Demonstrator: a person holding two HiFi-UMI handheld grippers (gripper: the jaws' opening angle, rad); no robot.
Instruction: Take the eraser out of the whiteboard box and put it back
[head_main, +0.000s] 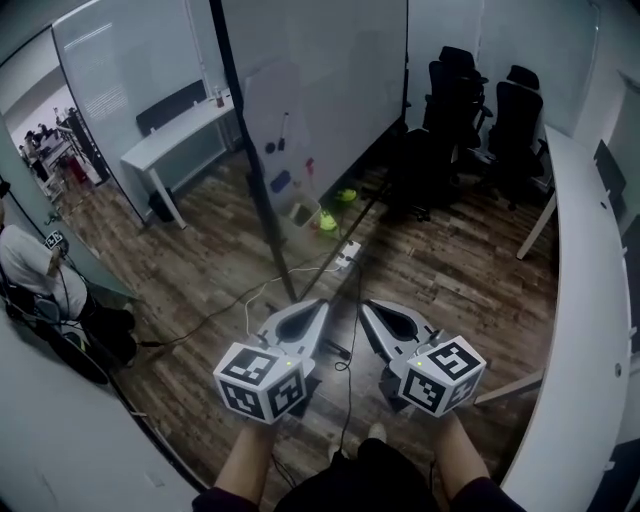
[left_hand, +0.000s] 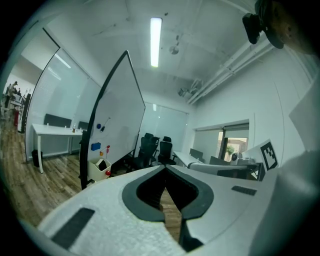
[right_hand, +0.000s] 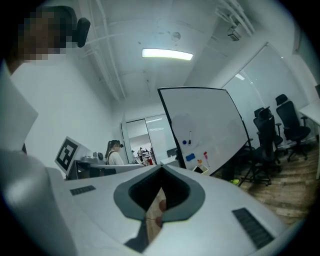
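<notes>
Whiteboard (head_main: 320, 100) ahead; left claw (head_main: 322, 304) and right claw (head_main: 364, 305) closed.

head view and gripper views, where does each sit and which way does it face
Head view: on the person's head, looking steeply down at the floor and whiteboard; both forearms, left gripper and right gripper show.
Left gripper view: on the left gripper, facing along its shut jaws toward the whiteboard; the right gripper's marker cube shows at right.
Right gripper view: on the right gripper, facing along its shut jaws toward the whiteboard; the left gripper's marker cube shows at left.
Shared: all three show the whiteboard and its box.
</notes>
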